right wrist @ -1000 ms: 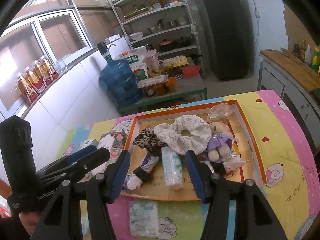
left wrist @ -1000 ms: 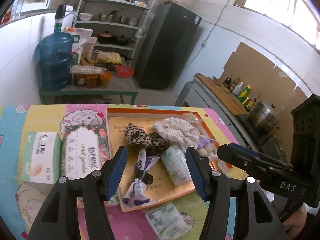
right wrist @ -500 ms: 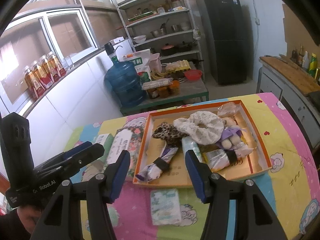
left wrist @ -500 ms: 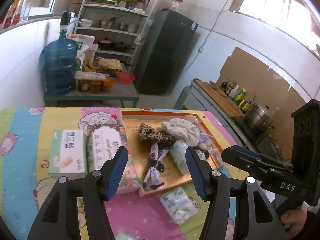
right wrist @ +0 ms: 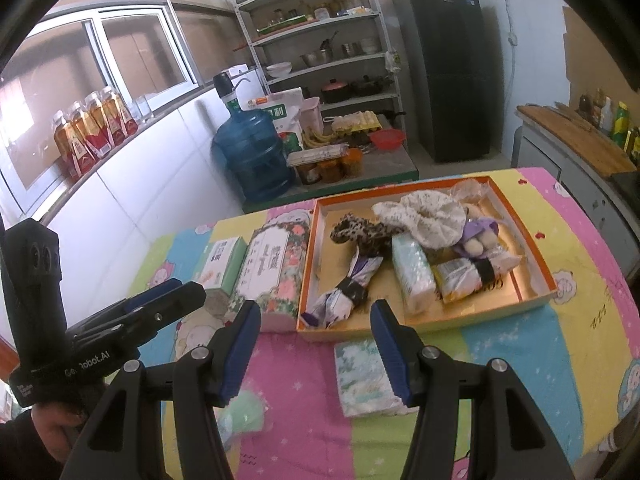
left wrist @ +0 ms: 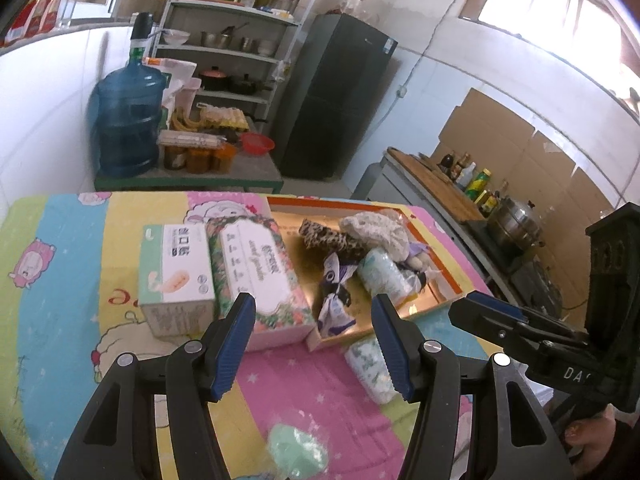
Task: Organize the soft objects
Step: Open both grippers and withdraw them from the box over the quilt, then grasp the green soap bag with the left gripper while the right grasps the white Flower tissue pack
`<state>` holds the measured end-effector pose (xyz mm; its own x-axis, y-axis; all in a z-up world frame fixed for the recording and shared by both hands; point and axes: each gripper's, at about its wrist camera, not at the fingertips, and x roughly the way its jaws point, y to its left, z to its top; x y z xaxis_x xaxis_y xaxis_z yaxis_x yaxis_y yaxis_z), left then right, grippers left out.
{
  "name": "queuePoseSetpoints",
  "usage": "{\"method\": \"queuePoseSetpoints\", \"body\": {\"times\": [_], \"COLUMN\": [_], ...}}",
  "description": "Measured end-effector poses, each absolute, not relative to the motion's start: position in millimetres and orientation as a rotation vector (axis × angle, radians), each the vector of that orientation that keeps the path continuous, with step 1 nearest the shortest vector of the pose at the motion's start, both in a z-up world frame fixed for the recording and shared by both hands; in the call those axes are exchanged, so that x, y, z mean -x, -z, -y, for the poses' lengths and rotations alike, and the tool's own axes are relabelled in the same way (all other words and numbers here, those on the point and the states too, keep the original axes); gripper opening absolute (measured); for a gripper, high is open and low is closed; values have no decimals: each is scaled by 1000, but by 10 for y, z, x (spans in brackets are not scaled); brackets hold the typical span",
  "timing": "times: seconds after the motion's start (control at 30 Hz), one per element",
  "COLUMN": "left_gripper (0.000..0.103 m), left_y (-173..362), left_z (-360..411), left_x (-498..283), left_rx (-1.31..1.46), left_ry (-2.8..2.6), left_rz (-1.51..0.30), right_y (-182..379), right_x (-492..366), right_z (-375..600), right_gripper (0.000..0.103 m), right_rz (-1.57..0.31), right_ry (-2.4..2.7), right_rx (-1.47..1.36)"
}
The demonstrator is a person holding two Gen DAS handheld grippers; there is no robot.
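Both our grippers [left wrist: 314,346] [right wrist: 316,346] pulled back from the tray [right wrist: 534,294], jaws wide and empty; a tissue pack [right wrist: 366,380] lies before it.

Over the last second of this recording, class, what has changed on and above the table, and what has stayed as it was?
Both the left gripper and the right gripper pulled back from the orange tray, so more of the cartoon tablecloth shows, including a pale green packet near the front edge. Nothing was taken hold of or let go. Both pairs of jaws stayed open and empty; the tray's contents and the tissue pack kept their places.
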<state>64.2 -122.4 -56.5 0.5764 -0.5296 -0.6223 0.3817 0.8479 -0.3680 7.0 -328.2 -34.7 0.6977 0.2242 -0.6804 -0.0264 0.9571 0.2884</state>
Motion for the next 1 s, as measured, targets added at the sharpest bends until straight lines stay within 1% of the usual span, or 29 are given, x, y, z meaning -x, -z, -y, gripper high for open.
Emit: {"method": "queuePoseSetpoints", "body": {"times": [0.5,0.57,0.6,0.63,0.7,1.0], "left_gripper": [62,62,62,62,62,62], "left_y": [833,888,905,927,988,1325], "left_z": [1039,1036,1040,1045,1054,1201], "left_x": [-440,-425,-422,-418,-407,-317], "left_rx": [187,186,187,188,191,157], "left_ry": [537,533,533,533,537,556], "left_rz": [-844,-854,-857,-862,-872,-933], "right_y": [607,667,700,741,825,1143], "right_x": [71,68,67,59,48,-38], "right_z": [3145,3146,3157,3176,3222,3343], "right_gripper": [58,68,77,83,84,84], "right_rz": [-854,-871,-880,-891,-913,-989], "right_ry": [-116,-116,-116,-112,-100,-94], "right_rx": [-260,-256,-258,-264,-278,-271]}}
